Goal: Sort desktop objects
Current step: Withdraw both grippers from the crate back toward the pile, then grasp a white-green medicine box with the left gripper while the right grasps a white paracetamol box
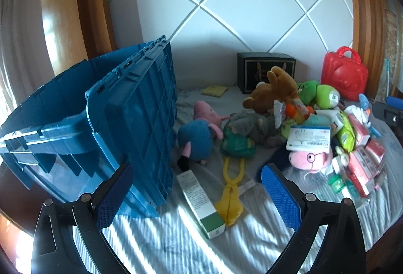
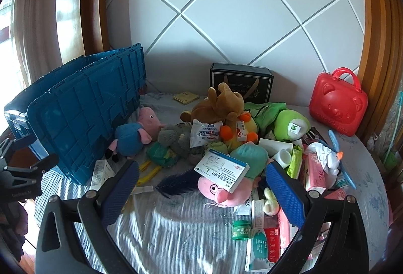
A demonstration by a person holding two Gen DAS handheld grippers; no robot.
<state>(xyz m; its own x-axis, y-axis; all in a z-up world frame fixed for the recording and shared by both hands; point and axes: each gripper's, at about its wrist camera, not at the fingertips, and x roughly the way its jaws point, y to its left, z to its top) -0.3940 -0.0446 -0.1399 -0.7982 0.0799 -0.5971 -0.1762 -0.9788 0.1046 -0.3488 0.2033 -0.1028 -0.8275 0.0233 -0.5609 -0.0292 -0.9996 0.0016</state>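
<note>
Both grippers, left gripper (image 1: 196, 194) and right gripper (image 2: 201, 192), are hovering wide apart and empty-jawed; yellow tongs (image 1: 231, 188) are lying closed, gripping nothing, beside the blue crate (image 1: 131, 118).

We hold the left tongs (image 1: 196, 193) level and forward, their blue-padded fingers (image 1: 114, 198) spread wide with nothing between them. Our right tongs (image 2: 201, 191) sit the same way, jaws apart and empty.
</note>
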